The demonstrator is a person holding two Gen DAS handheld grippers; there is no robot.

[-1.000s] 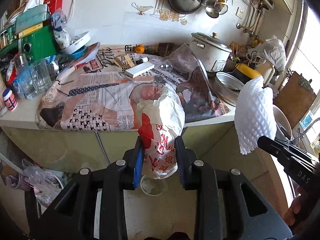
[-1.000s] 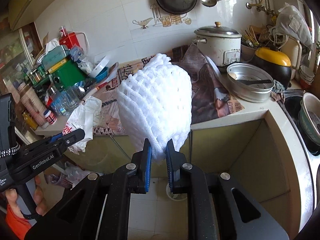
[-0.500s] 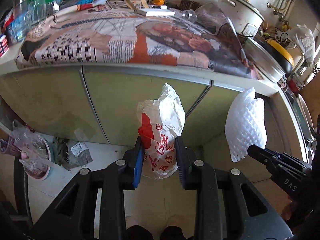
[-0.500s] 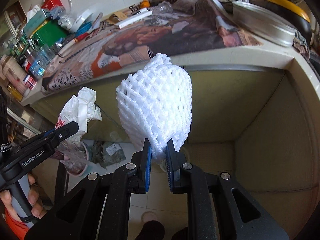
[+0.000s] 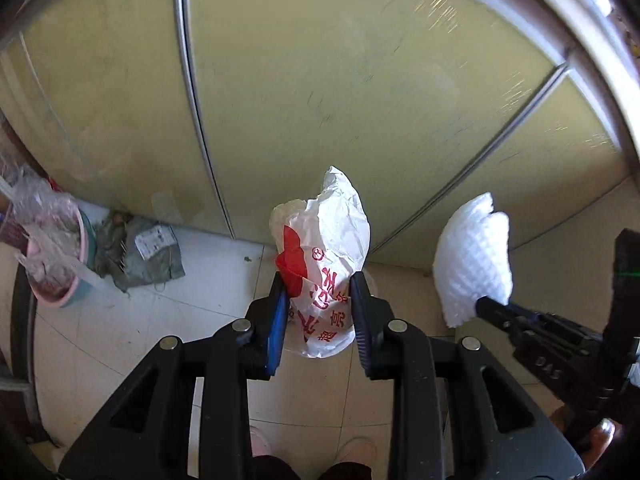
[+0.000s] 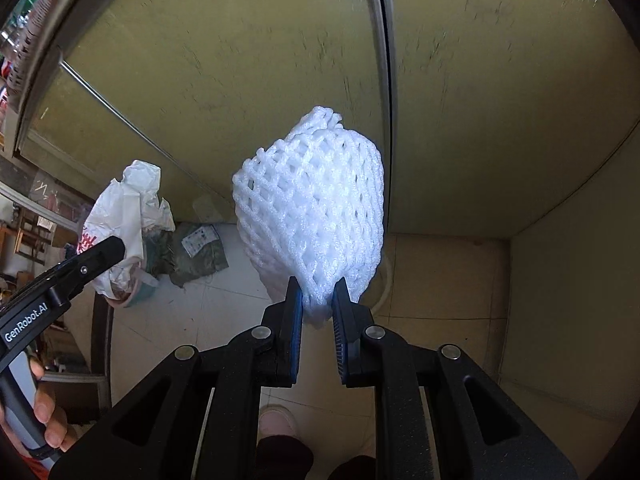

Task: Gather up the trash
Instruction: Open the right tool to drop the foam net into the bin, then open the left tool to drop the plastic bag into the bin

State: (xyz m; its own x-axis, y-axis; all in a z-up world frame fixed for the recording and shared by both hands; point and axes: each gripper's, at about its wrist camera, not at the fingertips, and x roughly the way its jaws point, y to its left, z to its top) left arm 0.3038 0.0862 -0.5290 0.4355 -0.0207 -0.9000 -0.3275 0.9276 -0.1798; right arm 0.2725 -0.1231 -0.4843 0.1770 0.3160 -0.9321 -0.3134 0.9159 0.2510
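My left gripper (image 5: 318,294) is shut on a crumpled white plastic bag with red print (image 5: 324,256), held low in front of the yellow-green cabinet doors. The same plastic bag (image 6: 124,204) shows at the left of the right wrist view, with the left gripper's finger (image 6: 100,256) below it. My right gripper (image 6: 317,296) is shut on the bottom of a white foam fruit net (image 6: 312,208), which stands up from the jaws. In the left wrist view that foam net (image 5: 474,256) sits at the right, with the right gripper (image 5: 492,306) under it.
A pink bin lined with a clear bag (image 5: 56,256) stands on the tiled floor at the left, a grey-green crumpled bag (image 5: 140,252) beside it. Cabinet doors (image 5: 340,80) fill the view ahead. A white round rim (image 6: 386,284) lies on the floor behind the net. The person's feet (image 6: 276,420) are below.
Both grippers have dropped from counter height to near the floor, still holding the bag and the net. The counter has left view; cabinet doors and floor now fill it.
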